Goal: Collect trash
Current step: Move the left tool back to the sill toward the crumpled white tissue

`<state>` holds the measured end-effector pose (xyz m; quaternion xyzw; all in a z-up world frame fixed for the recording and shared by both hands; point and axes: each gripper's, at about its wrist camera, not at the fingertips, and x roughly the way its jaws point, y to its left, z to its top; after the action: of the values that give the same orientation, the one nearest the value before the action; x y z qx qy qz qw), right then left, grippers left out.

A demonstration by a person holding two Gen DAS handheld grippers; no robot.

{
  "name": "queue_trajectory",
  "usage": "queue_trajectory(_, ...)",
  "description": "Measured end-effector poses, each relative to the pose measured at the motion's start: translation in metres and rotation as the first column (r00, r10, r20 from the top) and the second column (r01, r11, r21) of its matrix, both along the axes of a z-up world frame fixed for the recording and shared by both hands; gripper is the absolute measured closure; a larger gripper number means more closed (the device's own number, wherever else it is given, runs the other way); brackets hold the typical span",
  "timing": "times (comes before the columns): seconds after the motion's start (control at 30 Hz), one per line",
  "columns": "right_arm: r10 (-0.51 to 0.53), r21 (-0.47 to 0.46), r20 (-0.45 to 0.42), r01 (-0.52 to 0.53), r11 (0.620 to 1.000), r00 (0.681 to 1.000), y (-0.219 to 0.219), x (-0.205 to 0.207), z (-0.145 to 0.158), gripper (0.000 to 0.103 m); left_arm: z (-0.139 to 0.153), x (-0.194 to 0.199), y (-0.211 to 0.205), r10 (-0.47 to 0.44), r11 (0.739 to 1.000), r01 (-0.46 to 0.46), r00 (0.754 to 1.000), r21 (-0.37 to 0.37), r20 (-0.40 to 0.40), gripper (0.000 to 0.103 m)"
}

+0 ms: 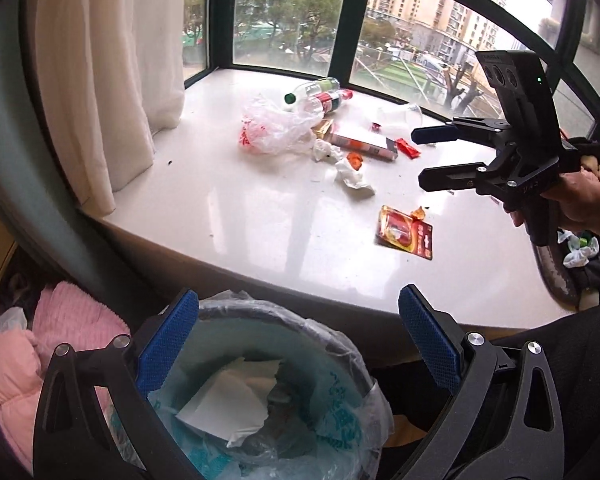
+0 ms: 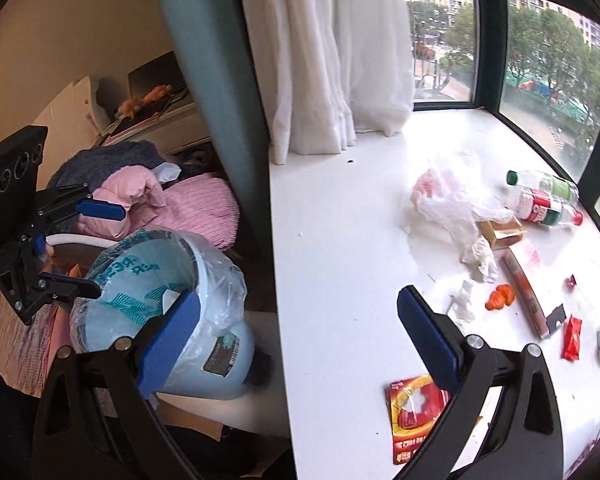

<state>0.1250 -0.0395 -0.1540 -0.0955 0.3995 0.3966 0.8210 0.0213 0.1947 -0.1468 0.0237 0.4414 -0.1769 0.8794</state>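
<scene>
Two bottles (image 1: 320, 94) lie behind a plastic bag (image 1: 274, 126) near the curtain (image 1: 112, 72).

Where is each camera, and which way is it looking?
Left wrist: sits on the left tool, looking down into the trash bin and across the windowsill; the right tool and hand show.
Right wrist: sits on the right tool, looking along the windowsill toward the curtain; the left tool shows.
Both share: bin, bottles, red packet.

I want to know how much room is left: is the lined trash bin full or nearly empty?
Partly filled. The left wrist view looks down into the trash bin: white paper and crumpled plastic lie at the bottom, well below the rim.
</scene>
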Motion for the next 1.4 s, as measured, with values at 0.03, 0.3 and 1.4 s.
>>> queue_trajectory(0.03,-0.022,0.000,0.001,0.022,1.000,1.000,-0.010,0.001,-0.001,0.007,0.000,0.005,-0.006,-0.017,1.000,0.017,1.000,-0.001,0.002,0.006)
queue_trajectory(0.3,-0.168,-0.012,0.012,0.168,0.986,0.986,-0.074,0.006,-0.001,0.007,0.004,0.038,-0.057,-0.140,0.990,0.140,0.990,-0.001,0.013,0.006)
queue_trajectory(1.4,-0.262,-0.068,0.062,0.266,0.961,0.963,-0.194,0.108,-0.021,0.007,-0.034,0.196,-0.209,-0.299,0.953,0.300,0.954,0.054,-0.015,0.006)
